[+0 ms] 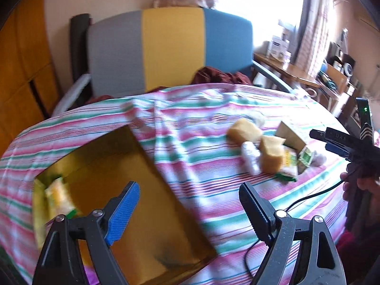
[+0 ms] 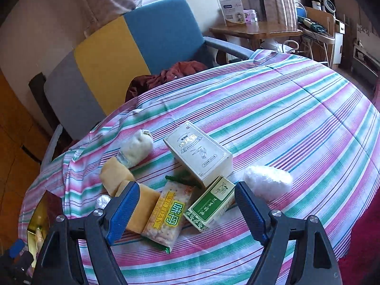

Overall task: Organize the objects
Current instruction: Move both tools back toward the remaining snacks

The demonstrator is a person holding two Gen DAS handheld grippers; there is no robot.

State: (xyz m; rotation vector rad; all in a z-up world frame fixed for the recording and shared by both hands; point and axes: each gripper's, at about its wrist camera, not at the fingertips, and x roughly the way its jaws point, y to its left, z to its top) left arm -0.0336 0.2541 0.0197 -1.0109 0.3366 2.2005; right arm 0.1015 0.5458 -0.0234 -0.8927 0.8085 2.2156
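Both hand-held grippers gape empty. The left hand-held gripper (image 1: 187,210) hangs over the gold cardboard box (image 1: 133,190) at lower left; the right hand-held gripper (image 2: 186,207) hovers above the yellow-labelled cracker packet (image 2: 166,216) at lower centre of the striped-cloth worktop (image 2: 285,118).

Counter under striped cloth (image 2: 273,109). Gold box (image 1: 133,190) on it; beside the box: cream carton (image 2: 199,154), cracker packet (image 2: 166,216), green carton (image 2: 209,204).
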